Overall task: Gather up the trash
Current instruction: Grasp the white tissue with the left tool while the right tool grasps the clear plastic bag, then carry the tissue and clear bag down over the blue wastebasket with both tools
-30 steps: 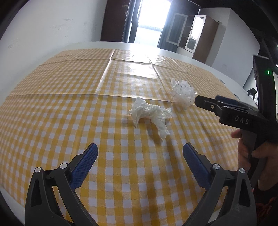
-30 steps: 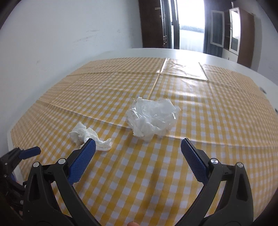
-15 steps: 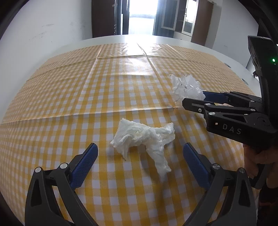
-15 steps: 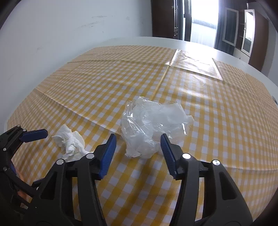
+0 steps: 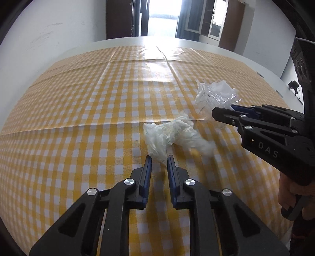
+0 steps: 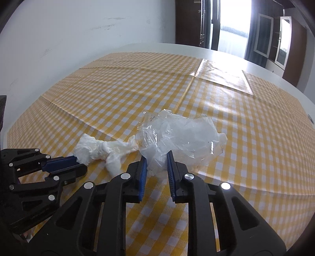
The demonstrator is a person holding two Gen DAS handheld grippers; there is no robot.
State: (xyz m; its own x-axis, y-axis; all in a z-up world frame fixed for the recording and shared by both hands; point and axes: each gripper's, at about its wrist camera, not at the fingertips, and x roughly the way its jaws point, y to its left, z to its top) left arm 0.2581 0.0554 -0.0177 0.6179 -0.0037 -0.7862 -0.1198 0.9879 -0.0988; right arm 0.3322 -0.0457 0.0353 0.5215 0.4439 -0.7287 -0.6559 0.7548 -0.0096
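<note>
A crumpled white paper tissue (image 5: 173, 135) lies on the yellow checked tablecloth (image 5: 78, 110). My left gripper (image 5: 159, 157) has closed on its near corner; it also shows in the right wrist view (image 6: 78, 160) at the tissue (image 6: 100, 149). A crumpled clear plastic wrapper (image 6: 177, 135) lies just right of the tissue. My right gripper (image 6: 157, 155) is shut on its near edge. In the left wrist view the wrapper (image 5: 214, 94) sits behind the right gripper (image 5: 224, 112).
The tablecloth covers a white table (image 6: 196, 49) beside a white wall (image 6: 78, 33). A doorway (image 5: 161, 17) and cabinets (image 5: 216, 19) stand beyond the far edge. A hand (image 5: 295, 195) holds the right gripper's handle.
Both grippers moved forward and closed: the left onto the tissue, the right onto the plastic wrapper. The tissue has shifted toward the wrapper.
</note>
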